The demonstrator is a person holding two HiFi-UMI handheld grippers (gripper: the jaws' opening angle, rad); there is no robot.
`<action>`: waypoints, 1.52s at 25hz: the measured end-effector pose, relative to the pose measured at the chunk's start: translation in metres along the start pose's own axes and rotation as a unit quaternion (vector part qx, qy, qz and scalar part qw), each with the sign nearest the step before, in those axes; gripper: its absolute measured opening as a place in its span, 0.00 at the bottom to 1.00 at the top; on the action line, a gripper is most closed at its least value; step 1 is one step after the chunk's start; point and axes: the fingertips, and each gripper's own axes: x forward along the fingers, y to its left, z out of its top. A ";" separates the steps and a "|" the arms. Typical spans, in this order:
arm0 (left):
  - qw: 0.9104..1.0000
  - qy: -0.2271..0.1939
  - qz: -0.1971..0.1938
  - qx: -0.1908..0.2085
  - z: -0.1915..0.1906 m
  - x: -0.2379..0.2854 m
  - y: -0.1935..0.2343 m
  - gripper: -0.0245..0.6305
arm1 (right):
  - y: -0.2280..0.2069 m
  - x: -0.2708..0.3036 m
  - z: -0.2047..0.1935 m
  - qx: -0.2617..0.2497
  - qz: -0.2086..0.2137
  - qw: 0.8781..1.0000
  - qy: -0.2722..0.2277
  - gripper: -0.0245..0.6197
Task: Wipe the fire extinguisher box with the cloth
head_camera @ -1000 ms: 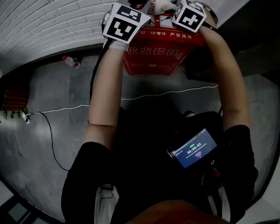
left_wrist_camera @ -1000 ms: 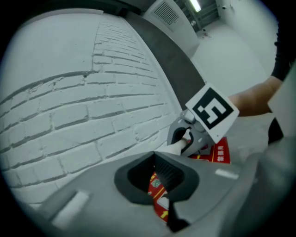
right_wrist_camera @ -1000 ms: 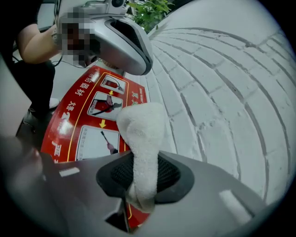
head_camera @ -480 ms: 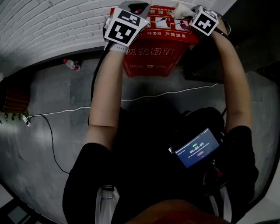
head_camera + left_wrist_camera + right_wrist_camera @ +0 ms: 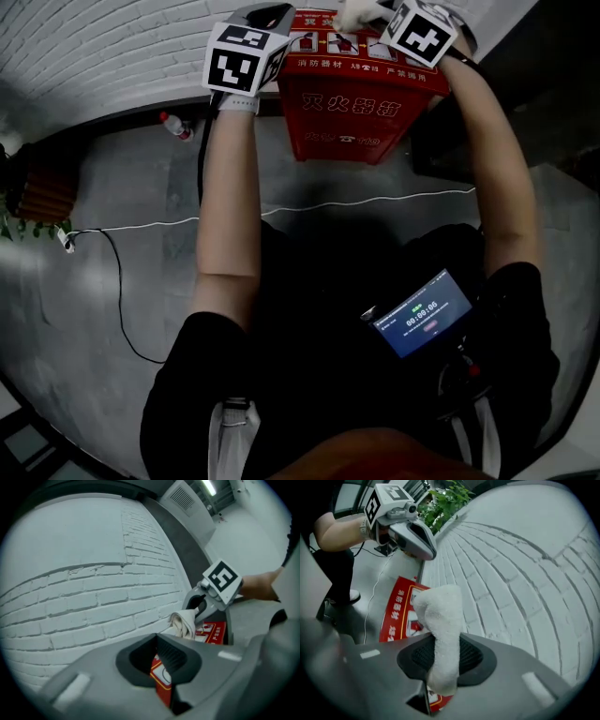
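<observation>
Fire extinguisher box (image 5: 361,103) is sitting just below the right gripper (image 5: 443,660), its jaws pinching the cloth (image 5: 440,616); the left gripper (image 5: 159,656) is hovering alongside, jaws closed and empty.

You're in a hall of a public or work building, not a home: white-painted brick wall (image 5: 94,47), bare grey concrete floor (image 5: 141,187), red fire extinguisher box (image 5: 361,103) against the wall, ceiling vent (image 5: 183,498) and strip light (image 5: 208,487) overhead.

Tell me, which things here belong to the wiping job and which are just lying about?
Job: fire extinguisher box, cloth, right tongs gripping it.
Lying about: bottle, white cable, plant.
</observation>
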 end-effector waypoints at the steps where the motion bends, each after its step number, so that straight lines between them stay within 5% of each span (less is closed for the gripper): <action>1: 1.000 0.002 0.001 -0.010 -0.004 -0.007 0.002 0.04 | 0.006 0.002 0.021 -0.013 0.002 1.000 -0.013 0.20; 6: 0.999 0.013 0.008 -0.046 -0.035 -0.042 0.019 0.04 | 0.052 0.022 0.101 -0.059 0.028 0.997 -0.031 0.20; 10: 0.998 0.044 0.015 -0.035 -0.053 -0.051 0.019 0.04 | 0.087 0.041 0.118 -0.095 0.049 0.994 -0.017 0.20; 16: 0.995 0.094 -0.016 -0.003 -0.076 -0.035 -0.010 0.04 | 0.095 0.052 0.103 -0.100 0.045 0.994 -0.008 0.19; 24: 0.994 0.096 -0.047 -0.014 -0.065 -0.024 -0.042 0.04 | 0.093 0.037 0.070 -0.082 0.050 0.995 0.011 0.19; 38: 0.989 0.093 -0.112 0.001 -0.027 0.026 -0.147 0.04 | 0.079 -0.010 -0.043 -0.039 0.032 0.998 0.045 0.19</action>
